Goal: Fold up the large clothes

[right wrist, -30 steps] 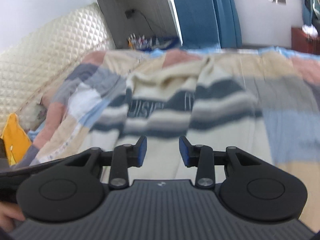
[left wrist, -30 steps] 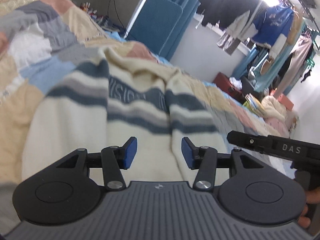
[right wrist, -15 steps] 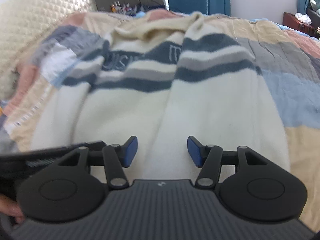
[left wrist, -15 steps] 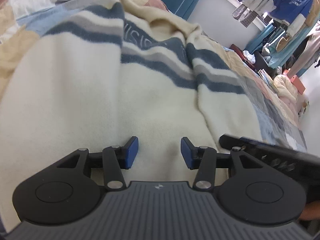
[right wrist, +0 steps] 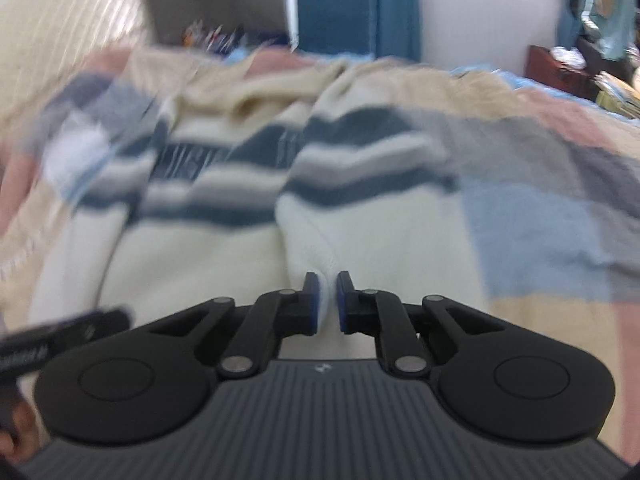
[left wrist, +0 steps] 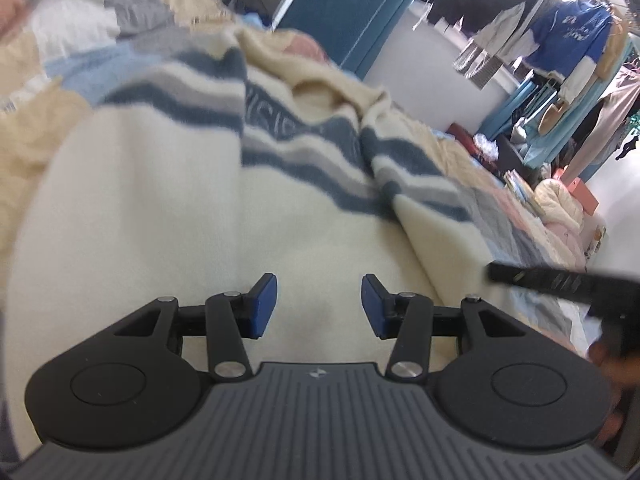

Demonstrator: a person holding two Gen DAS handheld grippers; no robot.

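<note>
A cream sweater (left wrist: 160,208) with blue and grey stripes lies spread on a bed, over a patchwork quilt (right wrist: 540,208) of pale blue, grey, pink and tan squares. The left claw (left wrist: 319,306) hangs low over the plain cream lower part of the sweater, its blue pads (left wrist: 262,306) set wide apart with nothing between them. The right claw (right wrist: 327,300) has its pads nearly together and pinches a raised fold of the cream cloth at the inner edge of the flap on the sweater's right side, where a seam runs up from the pads. The striped band crosses the sweater farther up, with letters on the darkest stripe (too blurred to read), and the neck end bunches into loose tan folds near the head of the bed. In the left view the other tool shows as a black bar (left wrist: 560,280) at the right edge, above the quilt; in the right view a like bar (right wrist: 60,332) sits at the lower left. Beyond the bed stand a blue panel (left wrist: 340,12) and a rail of hanging clothes (left wrist: 568,28), and a quilted headboard (right wrist: 60,12) shows at the upper left of the right view, which is much blurred
</note>
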